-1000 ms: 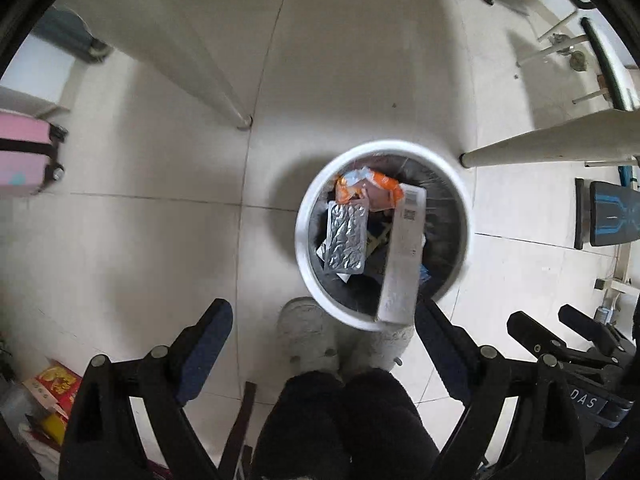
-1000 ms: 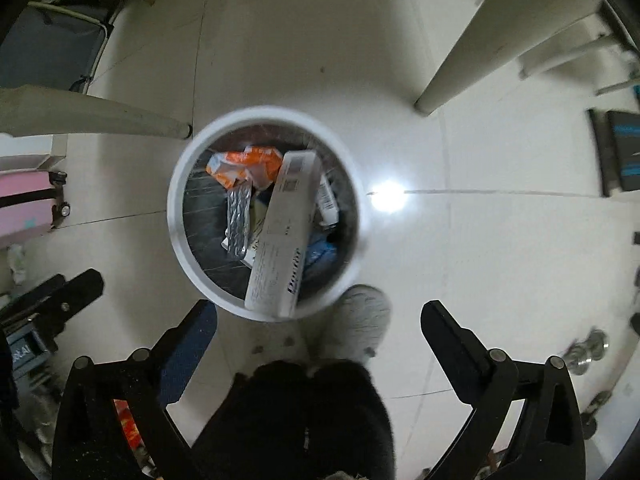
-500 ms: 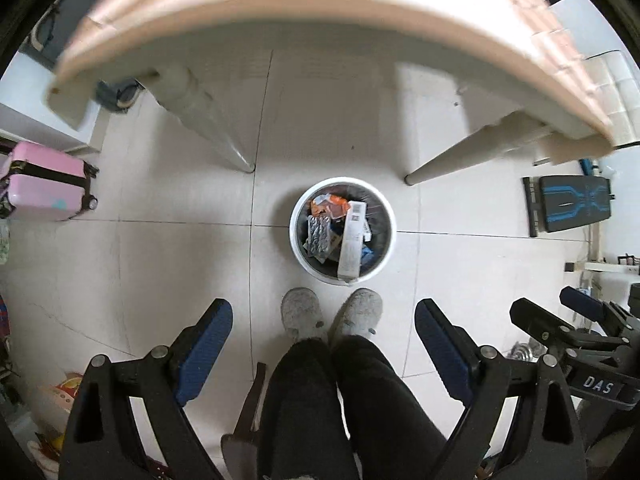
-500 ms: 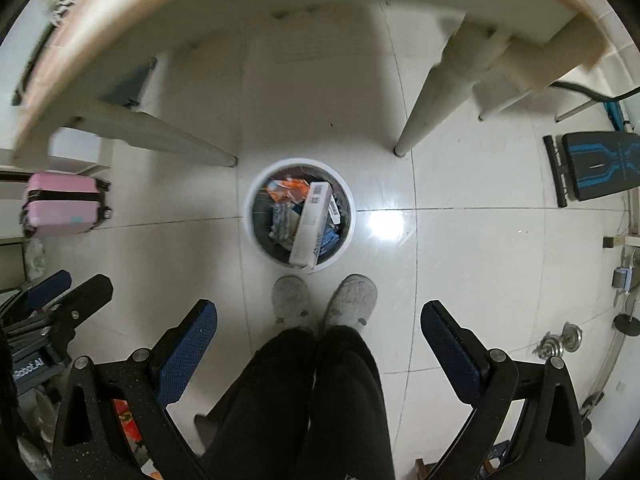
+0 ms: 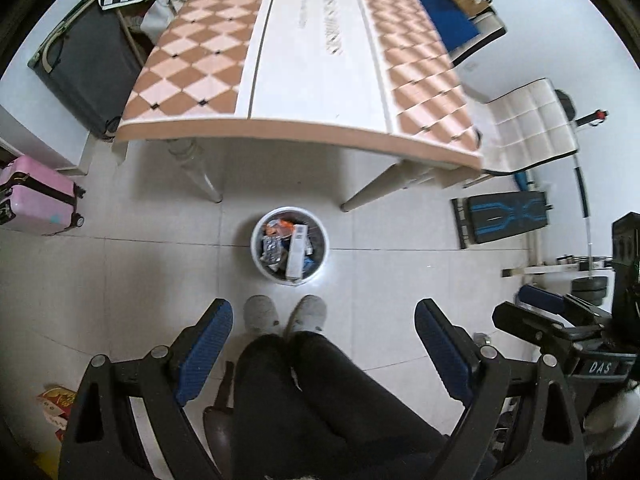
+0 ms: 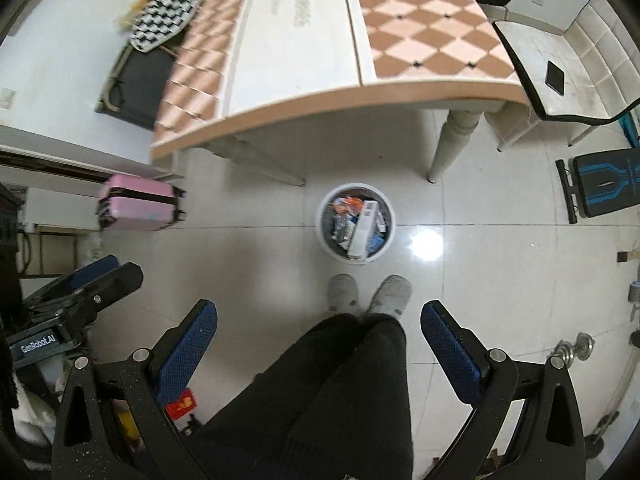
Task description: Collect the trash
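From the left wrist view, the left gripper (image 5: 323, 334) is spread wide with nothing between its blue-padded fingers (image 5: 204, 346). It hangs high above the tiled floor (image 5: 120, 272), looking down on the person's black-trousered legs (image 5: 320, 392) and two pale slippers (image 5: 286, 314). Just ahead of the slippers stands the round white trash bin (image 5: 322, 254), on the floor near the front edge of the counter (image 5: 304, 52), whose top is checked in orange and cream with a white band down the middle. In the bin lie a long white box (image 5: 297, 252), a silver blister pack (image 5: 271, 247) to its left and an orange wrapper (image 5: 285, 224) at the far side. A pink suitcase (image 5: 38, 200) sits at the far left, a white chair (image 5: 528, 128) to the right of the counter. The right gripper (image 5: 532, 312) shows at the right edge, jaws apart.

From the right wrist view, the right gripper (image 6: 319, 336) is likewise wide and empty-handed above the legs (image 6: 340, 392). The trash bin (image 6: 390, 236) stands on the floor beyond the slippers (image 6: 368, 292), between the counter's (image 6: 304, 40) two near legs but in front of them, the white box (image 6: 363, 228) leaning along its middle. The pink suitcase (image 6: 136, 202) lies to the left and the left gripper (image 6: 96, 276) enters at the left edge, jaws parted. A glare spot on the tile sits just right of the bin.
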Tool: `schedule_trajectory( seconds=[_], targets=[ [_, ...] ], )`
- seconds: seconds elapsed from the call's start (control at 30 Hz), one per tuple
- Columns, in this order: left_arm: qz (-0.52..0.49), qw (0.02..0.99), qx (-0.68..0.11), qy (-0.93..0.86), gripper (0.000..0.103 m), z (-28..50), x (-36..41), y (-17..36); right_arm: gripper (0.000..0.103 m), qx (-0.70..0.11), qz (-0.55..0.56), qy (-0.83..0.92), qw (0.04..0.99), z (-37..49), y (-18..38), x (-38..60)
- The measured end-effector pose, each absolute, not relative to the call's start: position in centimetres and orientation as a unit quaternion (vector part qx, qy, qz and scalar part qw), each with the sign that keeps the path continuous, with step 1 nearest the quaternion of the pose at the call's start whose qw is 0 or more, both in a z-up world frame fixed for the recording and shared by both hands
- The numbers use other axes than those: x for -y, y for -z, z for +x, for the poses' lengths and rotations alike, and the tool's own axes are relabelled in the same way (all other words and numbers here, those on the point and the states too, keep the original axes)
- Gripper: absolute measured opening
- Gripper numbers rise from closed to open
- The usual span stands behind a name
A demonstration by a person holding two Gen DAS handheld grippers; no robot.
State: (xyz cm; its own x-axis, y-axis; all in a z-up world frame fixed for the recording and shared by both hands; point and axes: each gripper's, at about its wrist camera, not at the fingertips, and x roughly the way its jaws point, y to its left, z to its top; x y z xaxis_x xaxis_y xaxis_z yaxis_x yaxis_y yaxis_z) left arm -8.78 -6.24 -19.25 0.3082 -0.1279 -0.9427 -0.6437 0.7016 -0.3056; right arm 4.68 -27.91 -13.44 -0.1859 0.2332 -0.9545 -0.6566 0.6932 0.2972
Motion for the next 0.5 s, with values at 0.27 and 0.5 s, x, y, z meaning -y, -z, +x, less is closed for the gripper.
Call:
schedule_trajectory(
  seconds=[0.27,0.5],
  targets=[
    [-0.36,0.753,-0.532,-0.143,0.093,-10.0,7.1,13.3,0.103,-0.669,-0.119,-0.395,0.619,3.7,5.2,29.8],
    [-0.366,0.765,-0.515,-0.122,0.093,-10.6,8.1,10.3,0.103,-0.662,-0.107,-0.411,0.618,2.6,2.5,30.4]
  ],
)
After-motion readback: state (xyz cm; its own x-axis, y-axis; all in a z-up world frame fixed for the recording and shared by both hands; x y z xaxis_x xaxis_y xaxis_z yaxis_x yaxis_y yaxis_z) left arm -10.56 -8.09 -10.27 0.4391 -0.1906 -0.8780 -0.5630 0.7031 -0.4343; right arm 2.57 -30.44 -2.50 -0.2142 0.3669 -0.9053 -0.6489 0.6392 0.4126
